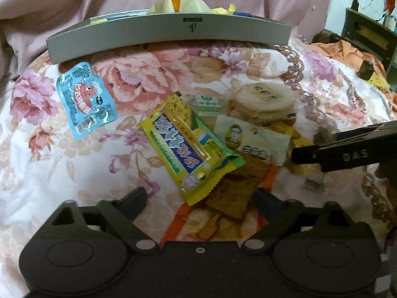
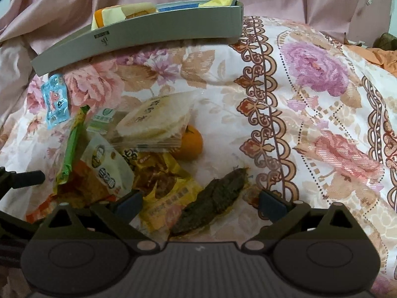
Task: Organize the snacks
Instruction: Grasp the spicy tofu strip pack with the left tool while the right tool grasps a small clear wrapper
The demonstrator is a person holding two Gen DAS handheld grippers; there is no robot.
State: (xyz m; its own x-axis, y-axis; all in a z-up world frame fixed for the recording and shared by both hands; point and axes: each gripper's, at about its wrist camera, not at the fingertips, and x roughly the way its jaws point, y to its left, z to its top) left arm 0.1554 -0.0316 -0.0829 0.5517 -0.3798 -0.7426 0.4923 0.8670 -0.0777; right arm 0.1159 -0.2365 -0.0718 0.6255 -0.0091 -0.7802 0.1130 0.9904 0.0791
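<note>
Between the right gripper's (image 2: 199, 202) spread jaws lies a dark jerky strip (image 2: 213, 196); left gripper (image 1: 201, 197) gapes over a yellow packet (image 1: 191, 146)

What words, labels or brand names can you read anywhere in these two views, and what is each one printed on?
"DAS": raised letters on the right gripper finger, seen from the left wrist.
Gray tray: small dark logo mark, too small to read.
Blue packet, yellow wrapper, white pouch, rice cracker pack: Chinese print, too blurred to read.
Left gripper: no text.
</note>
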